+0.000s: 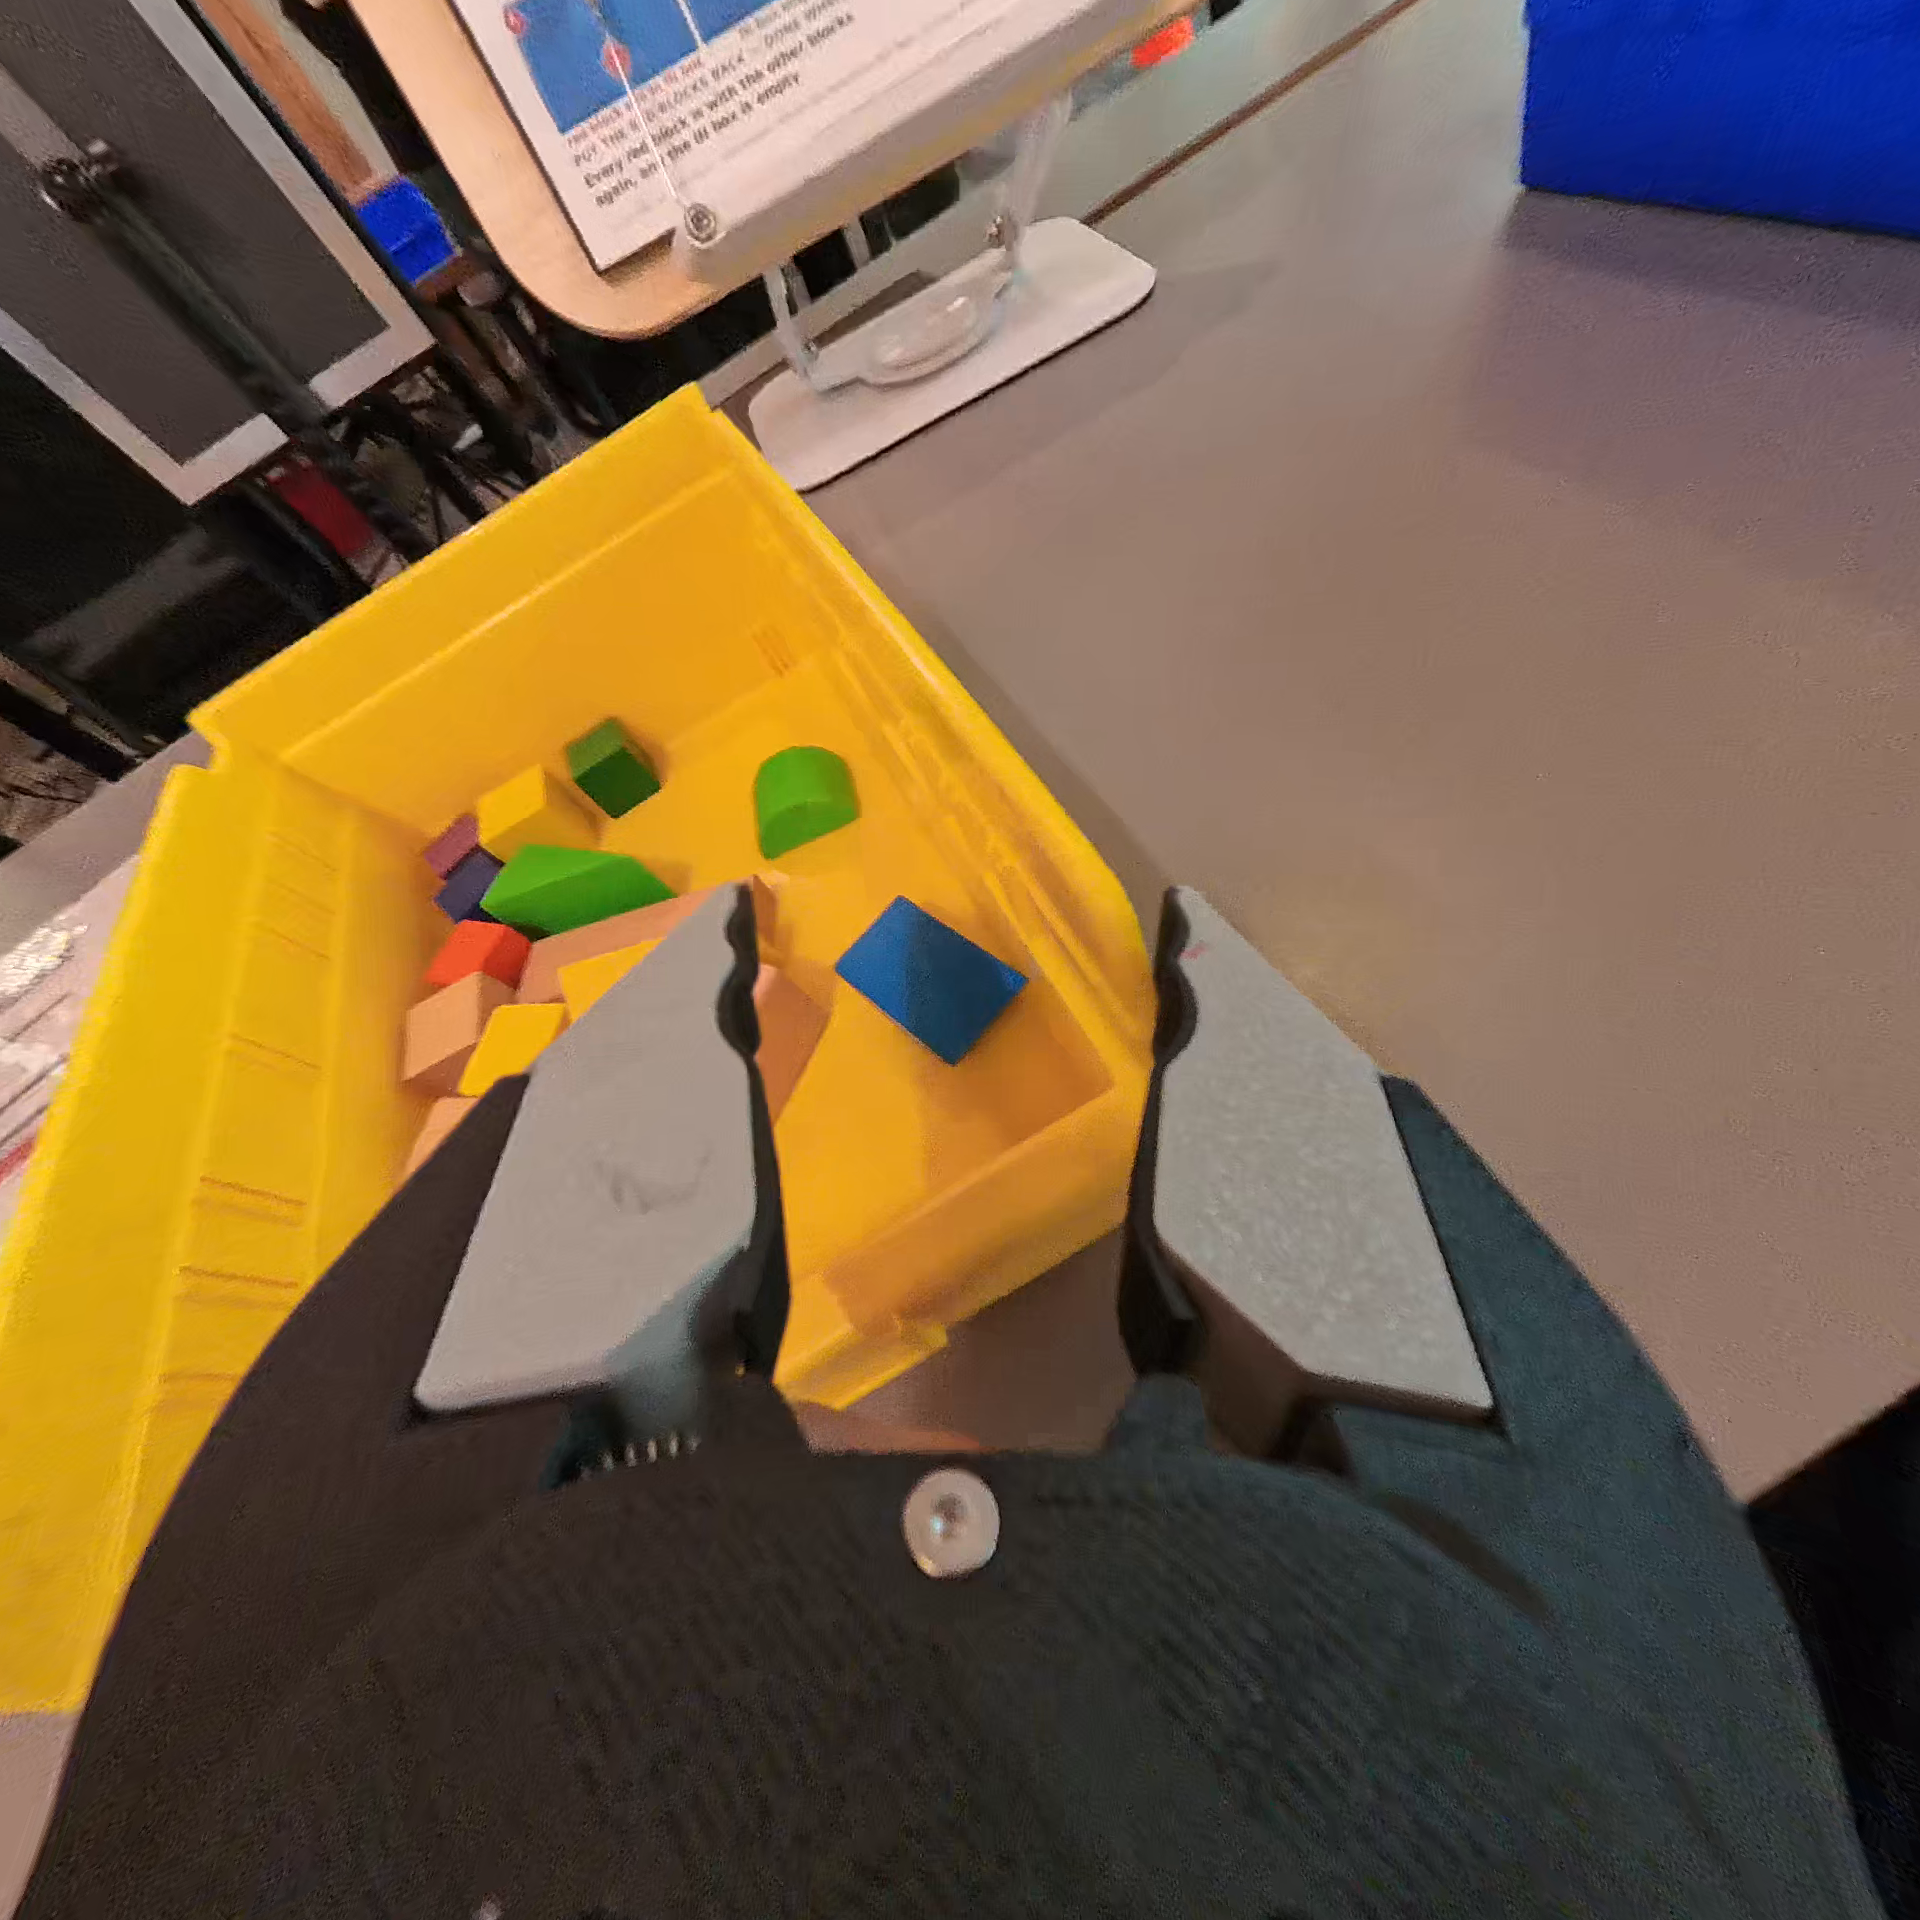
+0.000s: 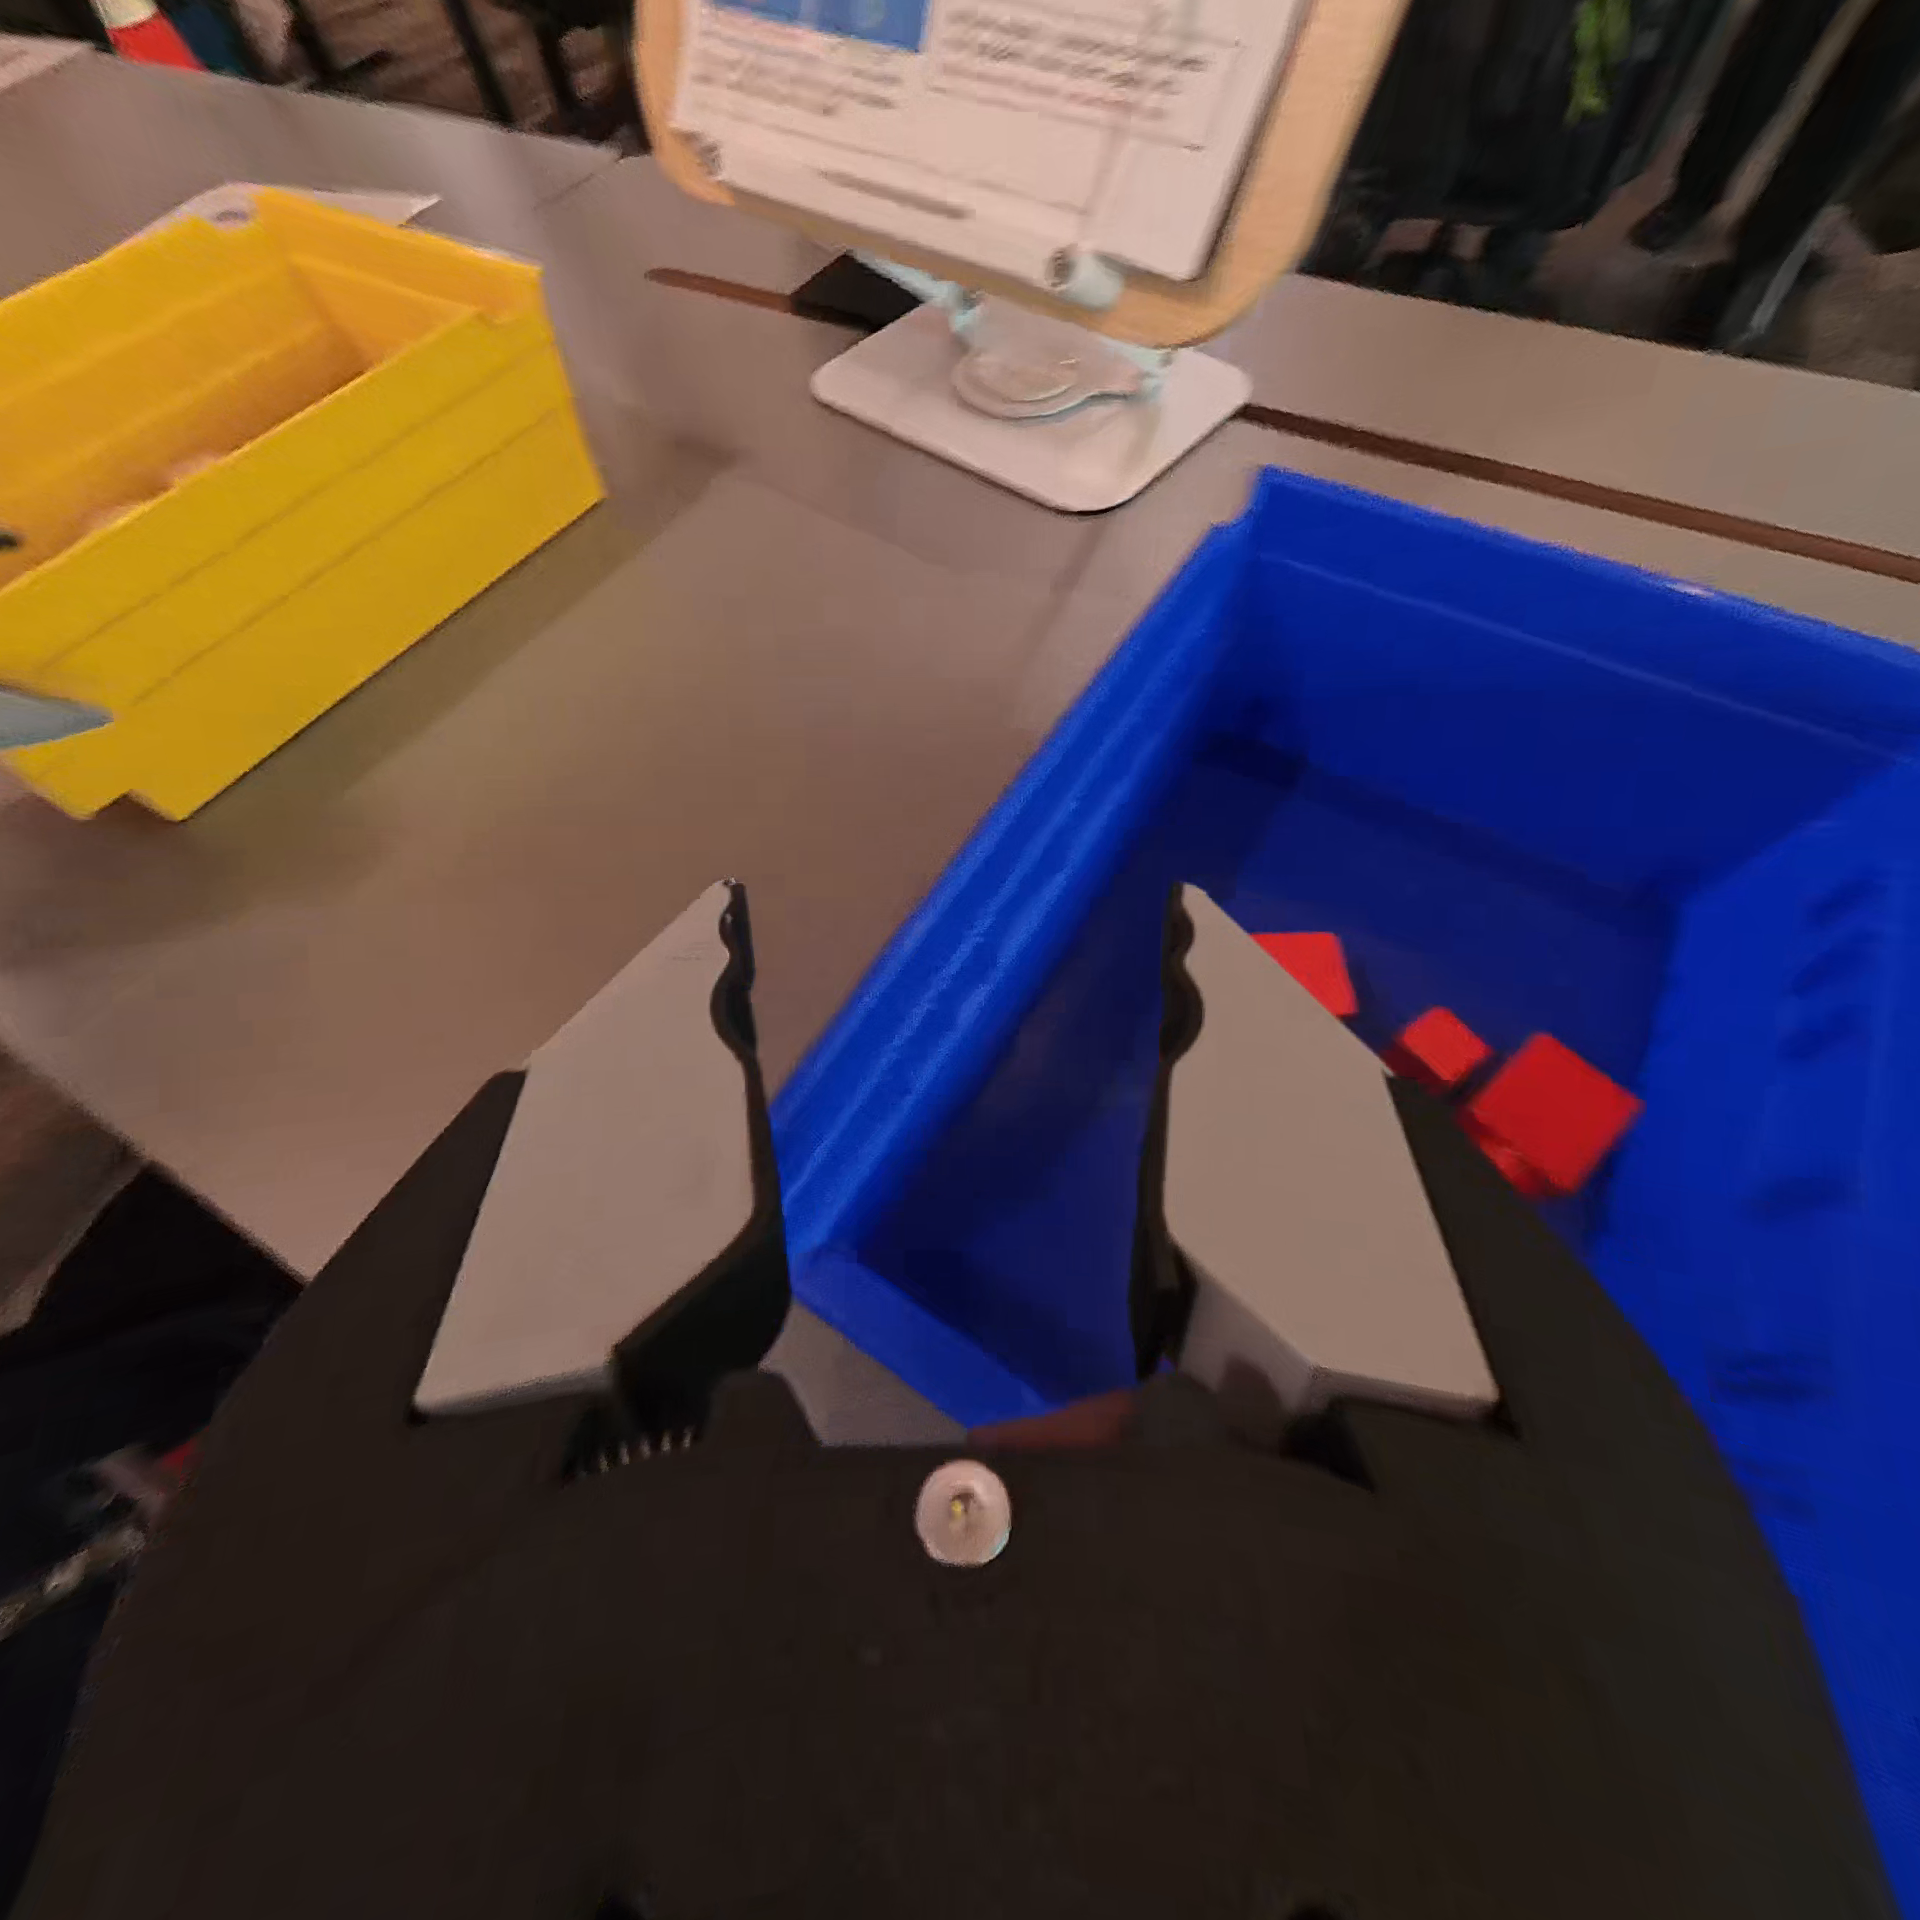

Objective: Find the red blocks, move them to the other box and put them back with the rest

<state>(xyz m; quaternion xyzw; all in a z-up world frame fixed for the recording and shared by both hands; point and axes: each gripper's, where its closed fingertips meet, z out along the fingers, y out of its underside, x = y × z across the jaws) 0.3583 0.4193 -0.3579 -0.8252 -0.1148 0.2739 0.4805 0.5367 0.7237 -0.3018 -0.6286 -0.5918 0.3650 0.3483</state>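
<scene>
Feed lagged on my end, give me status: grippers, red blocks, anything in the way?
Left gripper and right gripper open, empty. Red blocks in blue box. Orange-red block in yellow box. Nothing blocking.

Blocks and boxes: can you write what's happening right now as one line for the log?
left gripper: open, empty, over yellow box | right gripper: open, empty, over blue box rim | red blocks: in blue box | mixed blocks: in yellow box

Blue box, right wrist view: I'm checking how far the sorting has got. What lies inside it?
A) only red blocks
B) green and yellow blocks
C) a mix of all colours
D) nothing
A: only red blocks show on the floor of the blue box; the other colours lie in the yellow box.
</scene>
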